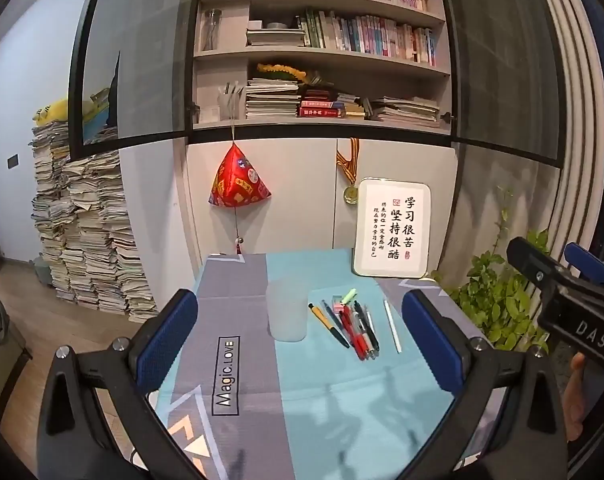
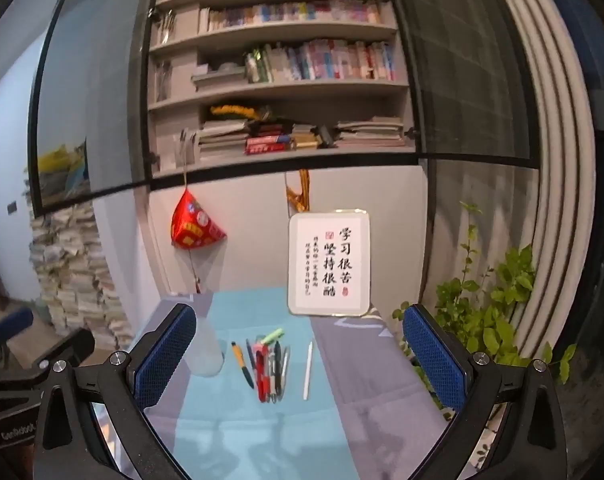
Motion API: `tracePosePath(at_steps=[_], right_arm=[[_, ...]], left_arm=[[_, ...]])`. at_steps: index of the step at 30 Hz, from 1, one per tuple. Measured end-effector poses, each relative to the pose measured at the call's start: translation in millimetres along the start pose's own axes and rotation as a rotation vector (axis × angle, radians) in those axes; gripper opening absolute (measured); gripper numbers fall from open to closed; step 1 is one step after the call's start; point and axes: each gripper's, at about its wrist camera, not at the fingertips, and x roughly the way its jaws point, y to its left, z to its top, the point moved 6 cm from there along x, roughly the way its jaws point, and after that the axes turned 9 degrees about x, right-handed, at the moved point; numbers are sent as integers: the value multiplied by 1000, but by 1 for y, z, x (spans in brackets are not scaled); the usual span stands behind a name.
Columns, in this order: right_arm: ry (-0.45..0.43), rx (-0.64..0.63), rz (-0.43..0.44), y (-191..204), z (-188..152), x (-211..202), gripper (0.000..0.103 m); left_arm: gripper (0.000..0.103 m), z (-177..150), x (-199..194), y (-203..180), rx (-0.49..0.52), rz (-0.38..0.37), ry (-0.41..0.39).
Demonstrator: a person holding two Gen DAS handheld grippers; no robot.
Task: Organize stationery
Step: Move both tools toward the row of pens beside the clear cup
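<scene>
A translucent plastic cup (image 1: 286,312) stands upright on the table's blue-and-grey cloth (image 1: 341,408). To its right lies a loose bunch of pens (image 1: 349,328) with a pink eraser and a pale green highlighter (image 1: 347,296), and a white pen (image 1: 392,326) lies apart further right. My left gripper (image 1: 300,344) is open and empty, above the near part of the table. My right gripper (image 2: 300,364) is open and empty too, with the cup (image 2: 208,354), the pens (image 2: 268,368) and the white pen (image 2: 308,370) ahead between its fingers.
A framed calligraphy sign (image 1: 391,228) leans on the cabinet at the table's back. A red ornament (image 1: 238,180) hangs on the cabinet. A green plant (image 1: 497,304) stands right of the table. Tall paper stacks (image 1: 86,232) stand left. The right gripper's body (image 1: 573,296) shows at right.
</scene>
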Motion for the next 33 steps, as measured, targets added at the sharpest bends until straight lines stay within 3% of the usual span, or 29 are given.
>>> tracePosePath(at_steps=[33], right_arm=[[133, 16, -17, -8, -12, 34, 103]], left_arm=[[96, 0, 21, -5, -2, -28, 54]])
